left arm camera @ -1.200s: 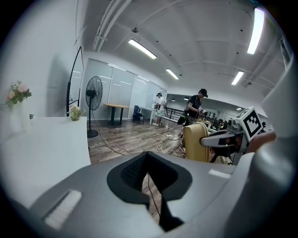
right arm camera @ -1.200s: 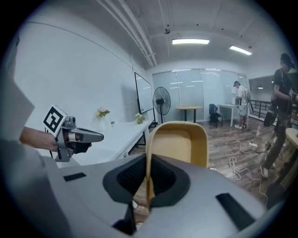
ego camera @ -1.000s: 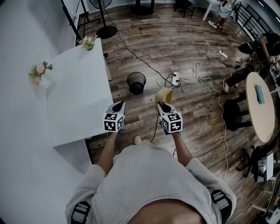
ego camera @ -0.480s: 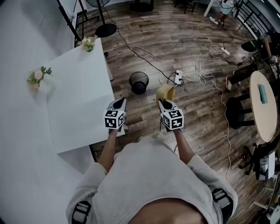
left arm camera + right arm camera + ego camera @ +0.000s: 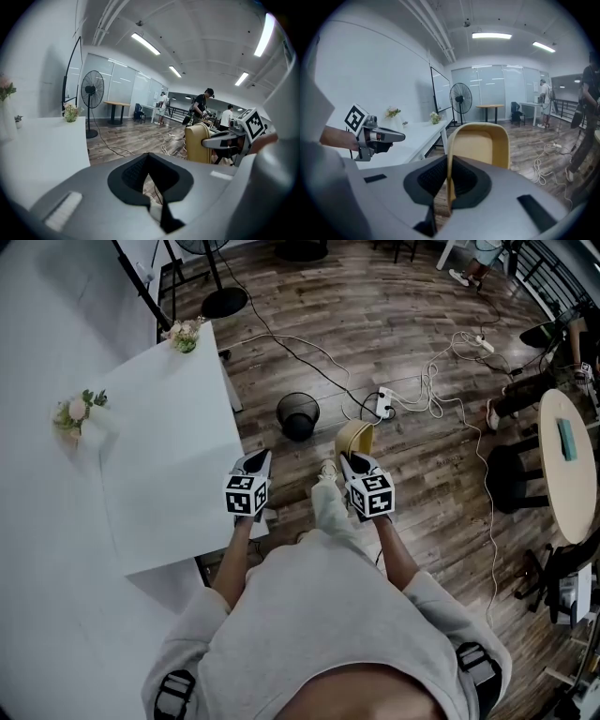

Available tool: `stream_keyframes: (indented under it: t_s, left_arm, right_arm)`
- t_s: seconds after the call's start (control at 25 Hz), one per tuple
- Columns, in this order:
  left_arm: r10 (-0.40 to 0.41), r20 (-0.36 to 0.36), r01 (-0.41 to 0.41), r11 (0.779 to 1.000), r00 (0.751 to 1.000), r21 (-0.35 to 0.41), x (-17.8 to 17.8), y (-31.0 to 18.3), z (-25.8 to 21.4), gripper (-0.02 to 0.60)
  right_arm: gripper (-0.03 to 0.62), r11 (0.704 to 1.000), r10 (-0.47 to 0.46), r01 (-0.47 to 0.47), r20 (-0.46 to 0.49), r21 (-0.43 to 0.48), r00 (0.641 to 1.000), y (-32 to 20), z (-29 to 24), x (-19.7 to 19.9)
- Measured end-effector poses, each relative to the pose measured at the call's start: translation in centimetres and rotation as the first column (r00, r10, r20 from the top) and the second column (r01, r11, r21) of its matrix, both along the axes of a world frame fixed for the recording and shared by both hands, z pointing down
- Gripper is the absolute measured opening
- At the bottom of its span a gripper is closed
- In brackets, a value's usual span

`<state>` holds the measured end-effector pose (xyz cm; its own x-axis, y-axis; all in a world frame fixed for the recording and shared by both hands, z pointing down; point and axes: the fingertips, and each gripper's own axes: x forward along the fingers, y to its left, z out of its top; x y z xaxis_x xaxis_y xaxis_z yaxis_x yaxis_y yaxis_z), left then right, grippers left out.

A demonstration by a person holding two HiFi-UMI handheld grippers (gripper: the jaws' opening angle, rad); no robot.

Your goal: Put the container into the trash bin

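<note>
Container: yellow; we held it by one wall, near the trash bin, not in it
Right gripper: jaws clamped on the container's wall
Left gripper: jaws together, empty, beside the white table

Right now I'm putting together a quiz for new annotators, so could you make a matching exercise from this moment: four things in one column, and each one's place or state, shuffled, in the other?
Things:
1. yellow container
2. trash bin
3. left gripper
4. flower posy

Places or states:
A. stands on the wood floor
B. sits at a corner of the white table
C. clamped by its wall in the right gripper
D. jaws together, nothing between them

Pairs: 1-C, 2-A, 3-D, 4-B
</note>
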<state>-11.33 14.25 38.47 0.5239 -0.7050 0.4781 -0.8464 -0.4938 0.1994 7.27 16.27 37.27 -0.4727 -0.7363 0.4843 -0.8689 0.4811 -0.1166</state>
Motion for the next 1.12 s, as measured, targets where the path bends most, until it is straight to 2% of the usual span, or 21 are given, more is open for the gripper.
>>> stream_keyframes:
  t_s: [0.4,0.88,1.12]
  left_arm:
    - [-0.041,-0.015,0.041,0.999,0.999,-0.024,0.2,-5.6,0.8,0.011]
    - [-0.139,-0.048,0.136,0.988,0.989,-0.077,1.4,-16.6,1.4,0.011]
    - [-0.174,-0.031,0.171,0.981,0.984,-0.094,2.4,-21.6,1.1,0.011]
  right_arm:
    - [0.028,0.999,-0.028,0.028,0.010,-0.016,1.000,-6.1,0.9,0.0]
    - [0.028,0.993,-0.105,0.106,0.012,-0.054,0.994,-18.0,1.5,1.5]
    - [0.028,0.987,-0.147,0.148,0.022,-0.064,0.989,-23.8,1.0,2.5]
